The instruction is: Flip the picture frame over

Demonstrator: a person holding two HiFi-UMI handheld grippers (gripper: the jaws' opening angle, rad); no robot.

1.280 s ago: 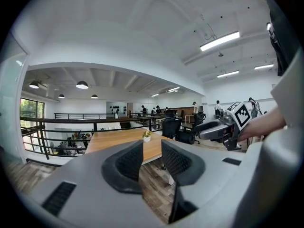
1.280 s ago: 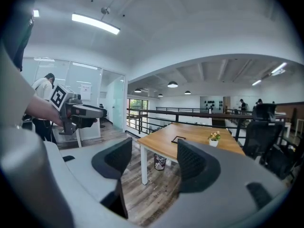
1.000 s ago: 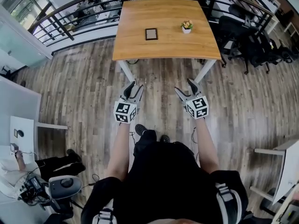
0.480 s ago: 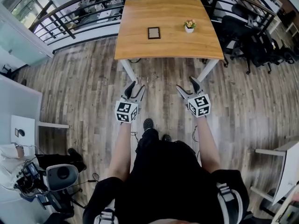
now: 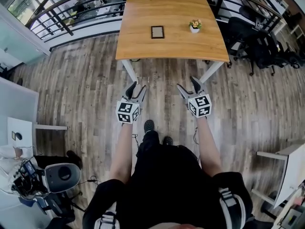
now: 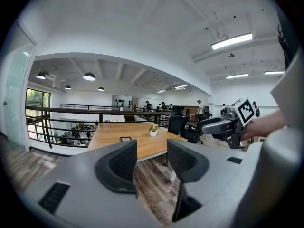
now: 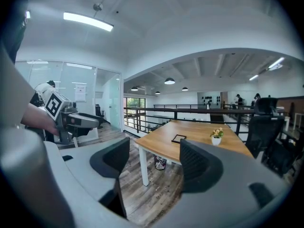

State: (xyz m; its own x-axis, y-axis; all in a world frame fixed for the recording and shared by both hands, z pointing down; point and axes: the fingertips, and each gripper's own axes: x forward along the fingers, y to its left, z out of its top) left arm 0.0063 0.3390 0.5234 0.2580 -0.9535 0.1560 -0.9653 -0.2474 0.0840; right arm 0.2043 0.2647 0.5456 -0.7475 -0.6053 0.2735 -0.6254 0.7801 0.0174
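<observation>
A small, dark, rectangular picture frame (image 5: 157, 32) lies flat on the smooth, pale wooden counter (image 5: 171, 49), at nine o'clock from a white flower pot (image 5: 195, 27). Over the grey plank floor (image 5: 90, 85), the left claw (image 5: 136, 88) and right claw (image 5: 187, 84) gape wide, ribbed pads empty. A black railing (image 5: 71, 20) stands behind. The frame's face is too small to make out.

No readable text, brand or number anywhere I look. Only marks: black-and-white square code patterns on the left cube (image 5: 127, 112) of my left gripper (image 5: 135, 88) and the right cube (image 5: 200, 105) of my right gripper (image 5: 187, 84). Patterns, not letters.
</observation>
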